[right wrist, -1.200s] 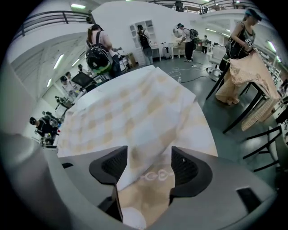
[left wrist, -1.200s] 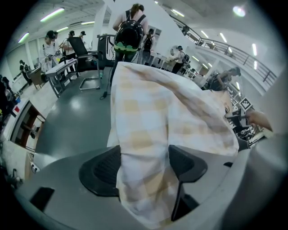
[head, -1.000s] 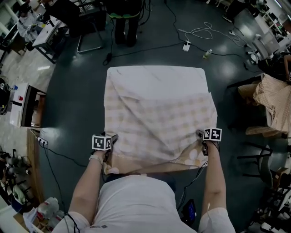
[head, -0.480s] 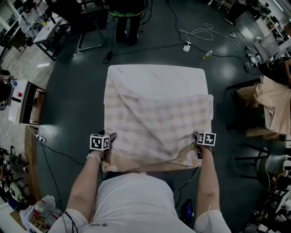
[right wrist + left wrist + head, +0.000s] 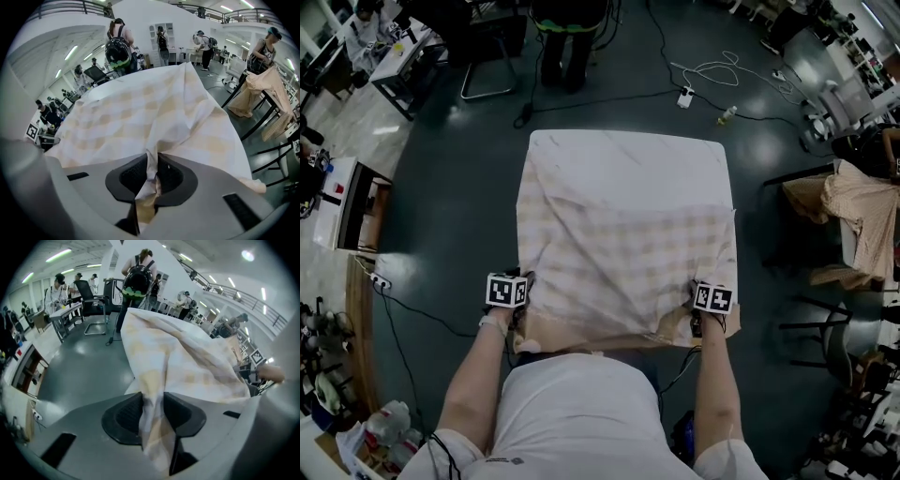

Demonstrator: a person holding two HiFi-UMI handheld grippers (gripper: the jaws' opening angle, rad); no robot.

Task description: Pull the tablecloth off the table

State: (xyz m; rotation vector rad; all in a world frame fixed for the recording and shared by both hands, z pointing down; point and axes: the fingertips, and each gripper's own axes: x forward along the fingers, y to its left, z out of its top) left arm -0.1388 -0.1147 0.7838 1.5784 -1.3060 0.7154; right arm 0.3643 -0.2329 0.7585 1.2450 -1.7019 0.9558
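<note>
Left gripper (image 5: 152,416) and right gripper (image 5: 151,180), jaws just closed further, each clamp the pale yellow-checked fabric tablecloth (image 5: 623,225); only gripper views show the pinch.

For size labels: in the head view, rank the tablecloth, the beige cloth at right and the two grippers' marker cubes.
1. tablecloth
2. beige cloth
3. left marker cube and right marker cube: they look alike, so unranked.
</note>
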